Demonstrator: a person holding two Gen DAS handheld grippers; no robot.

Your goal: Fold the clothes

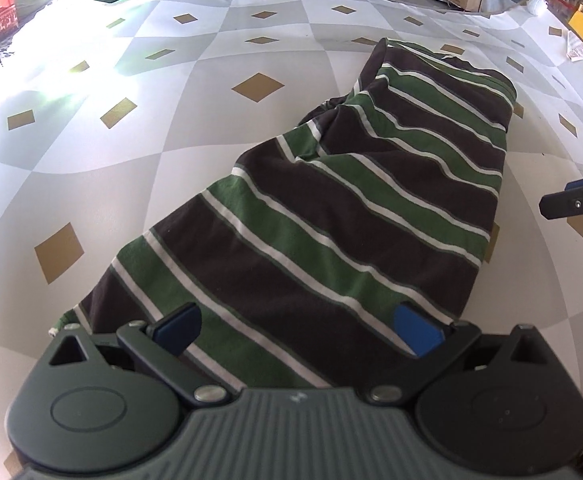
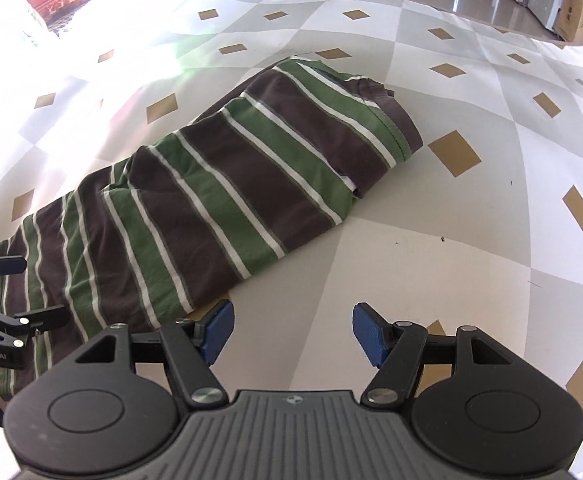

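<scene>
Under the left gripper (image 1: 297, 330), jaws wide and empty: striped shirt (image 1: 355, 208), stretching toward one o'clock.
Right gripper (image 2: 293, 332), also wide, empty, has it at ten o'clock.

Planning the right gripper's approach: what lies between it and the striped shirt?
Only bare checked tablecloth separates the right gripper from the striped shirt, seen in the right wrist view.

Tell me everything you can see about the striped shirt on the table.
The shirt looks like soft knit cotton, with broad dark brown and green bands split by thin white stripes. It lies folded into a long, narrow, slightly rumpled bundle, flat on the diamond-patterned tablecloth, with a hemmed edge at the far end. The left gripper hangs open over its near end, gripping nothing. The right gripper is open beside it, over bare cloth.
</scene>
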